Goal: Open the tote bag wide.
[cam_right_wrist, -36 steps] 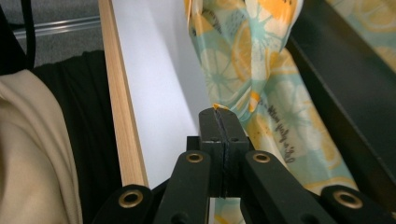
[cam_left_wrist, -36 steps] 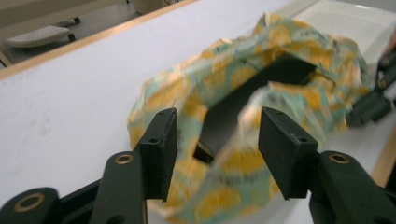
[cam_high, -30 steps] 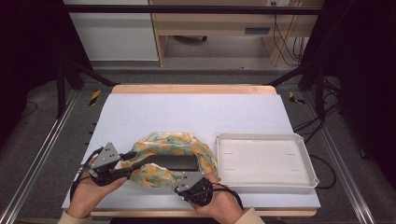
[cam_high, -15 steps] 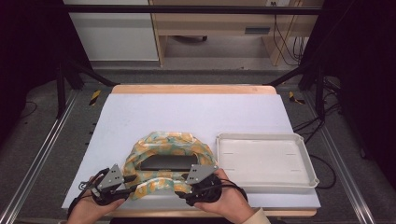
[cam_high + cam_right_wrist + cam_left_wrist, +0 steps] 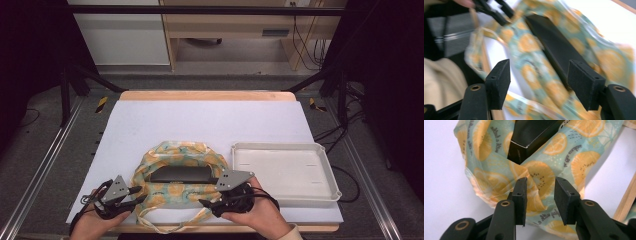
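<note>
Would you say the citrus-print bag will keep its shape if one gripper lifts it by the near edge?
Probably not. The bag looks like thin cloth, creased and folded around the black box, so it would likely sag. The box may slide toward the low side. Its loose strap would probably dangle.

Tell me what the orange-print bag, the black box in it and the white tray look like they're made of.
Bag: probably thin coated fabric or plastic sheet; it creases softly and shows a slight sheen over the printed orange slices.
Black box: likely matte cardboard, given its sharp folded edges and small printed text.
White tray: seemingly moulded plastic, smooth, with rounded corners and a raised rim.
</note>
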Available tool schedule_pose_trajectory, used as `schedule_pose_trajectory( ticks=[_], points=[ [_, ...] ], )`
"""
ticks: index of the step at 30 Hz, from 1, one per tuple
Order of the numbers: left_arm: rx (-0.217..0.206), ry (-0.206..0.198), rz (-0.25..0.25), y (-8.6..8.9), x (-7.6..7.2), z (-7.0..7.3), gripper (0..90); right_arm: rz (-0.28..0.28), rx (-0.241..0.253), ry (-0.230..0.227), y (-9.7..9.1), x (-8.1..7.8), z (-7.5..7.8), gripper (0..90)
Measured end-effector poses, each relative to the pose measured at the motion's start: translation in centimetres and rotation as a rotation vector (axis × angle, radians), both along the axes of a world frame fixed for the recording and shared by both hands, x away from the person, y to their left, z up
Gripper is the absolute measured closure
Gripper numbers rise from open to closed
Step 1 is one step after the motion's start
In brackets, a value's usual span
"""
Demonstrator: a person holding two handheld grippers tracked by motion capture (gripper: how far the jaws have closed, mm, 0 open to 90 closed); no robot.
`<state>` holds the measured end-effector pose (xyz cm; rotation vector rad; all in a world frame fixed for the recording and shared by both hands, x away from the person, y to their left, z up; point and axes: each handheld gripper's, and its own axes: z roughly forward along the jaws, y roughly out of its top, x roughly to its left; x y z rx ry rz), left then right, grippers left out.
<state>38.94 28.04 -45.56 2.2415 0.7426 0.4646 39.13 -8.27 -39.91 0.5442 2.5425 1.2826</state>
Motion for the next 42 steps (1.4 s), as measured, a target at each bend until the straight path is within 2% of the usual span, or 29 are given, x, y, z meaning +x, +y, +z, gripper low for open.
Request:
schedule_pose_trajectory(
  ticks=[2, 3, 4, 6, 7, 9, 10, 12, 13, 14, 16, 17, 18, 20, 21, 22, 25, 29, 30, 32, 33, 34, 35, 37, 38, 42],
  points=[
    [0.001, -0.001, 0.005, 0.0, 0.0, 0.0, 63.1, -0.051, -0.03, 0.005, -0.1, 0.6, -0.5, 36.5],
    [0.001, -0.001, 0.005, 0.0, 0.0, 0.0, 63.1, -0.051, -0.03, 0.005, -0.1, 0.6, -0.5, 36.5],
    [0.002, -0.004, 0.009, 0.0, 0.0, 0.0, 63.0, -0.088, -0.067, 0.011, 0.1, 1.1, -1.0, 36.3],
    [0.004, -0.004, 0.01, 0.1, 0.1, 0.0, 62.9, -0.087, -0.097, 0.018, 0.6, 1.4, -1.7, 35.5],
    [0.004, -0.008, 0.016, 0.1, 0.1, 0.0, 62.9, -0.087, -0.097, 0.018, 0.6, 1.4, -1.7, 35.5],
    [0.005, -0.009, 0.022, 0.1, 0.2, -0.1, 62.8, -0.082, -0.145, 0.035, 1.3, 1.5, -2.9, 33.7],
    [0.005, -0.009, 0.022, 0.1, 0.2, -0.1, 62.8, -0.082, -0.145, 0.035, 1.3, 1.5, -2.9, 33.7],
    [0.004, -0.015, 0.033, 0.3, 0.3, 0.0, 62.8, -0.072, -0.203, 0.042, 1.8, 1.4, -4.0, 33.8],
    [0.004, -0.015, 0.033, 0.3, 0.3, 0.0, 62.8, -0.072, -0.203, 0.042, 1.8, 1.4, -4.0, 33.8],
    [-0.001, -0.021, 0.039, 0.5, 0.3, 0.1, 62.8, -0.078, -0.228, 0.046, 1.8, 1.4, -4.5, 38.3],
    [-0.018, -0.032, 0.052, 0.6, 0.3, 0.4, 62.7, -0.094, -0.242, 0.048, 1.7, 1.5, -4.9, 45.8],
    [-0.018, -0.032, 0.052, 0.6, 0.3, 0.4, 62.6, -0.094, -0.242, 0.048, 1.7, 1.5, -4.9, 45.8],
    [-0.039, -0.049, 0.061, 0.8, 0.3, 0.9, 62.2, -0.097, -0.262, 0.047, 1.7, 1.5, -5.0, 61.1],
    [-0.064, -0.076, 0.076, 0.9, 0.2, 1.7, 61.9, -0.096, -0.261, 0.042, 1.6, 1.6, -5.2, 72.7],
    [-0.064, -0.076, 0.076, 0.9, 0.2, 1.7, 61.5, -0.096, -0.267, 0.044, 1.6, 1.7, -5.2, 77.1],
    [-0.095, -0.108, 0.092, 1.0, 0.3, 2.6, 61.1, -0.096, -0.266, 0.048, 1.6, 1.7, -5.3, 80.4],
    [-0.09, -0.141, 0.108, 0.7, 1.3, 3.7, 56.4, -0.093, -0.267, 0.044, 1.6, 1.7, -5.4, 84.5],
    [-0.071, -0.155, 0.107, -0.1, 3.7, 4.6, 49.6, -0.092, -0.264, 0.037, 1.7, 1.7, -5.5, 85.3],
    [-0.08, -0.147, 0.1, -0.4, 4.4, 4.6, 47.6, -0.092, -0.261, 0.037, 1.8, 1.7, -5.5, 85.4],
    [-0.047, -0.122, 0.084, -0.9, 5.7, 4.6, 44.1, -0.088, -0.253, 0.027, 1.8, 1.7, -5.5, 85.4],
    [-0.046, -0.117, 0.082, -1.2, 6.2, 4.6, 43.7, -0.088, -0.245, 0.026, 1.8, 1.7, -5.5, 85.4],
    [-0.046, -0.117, 0.082, -1.2, 6.2, 4.6, 43.8, -0.088, -0.245, 0.026, 1.8, 1.7, -5.5, 85.4],
    [-0.048, -0.086, 0.074, -1.6, 7.1, 4.2, 43.5, -0.088, -0.24, 0.025, 1.7, 1.7, -5.4, 85.5],
    [-0.037, -0.076, 0.067, -1.9, 7.6, 3.9, 43.9, -0.089, -0.234, 0.025, 1.6, 1.7, -5.4, 85.6],
    [-0.045, -0.071, 0.072, -1.9, 7.8, 3.8, 45.0, -0.088, -0.232, 0.024, 1.6, 1.7, -5.3, 85.8],
    [-0.027, -0.034, 0.084, -2.0, 8.7, 3.4, 59.9, -0.084, -0.224, 0.025, 1.6, 1.7, -5.4, 87.3]
  ],
)
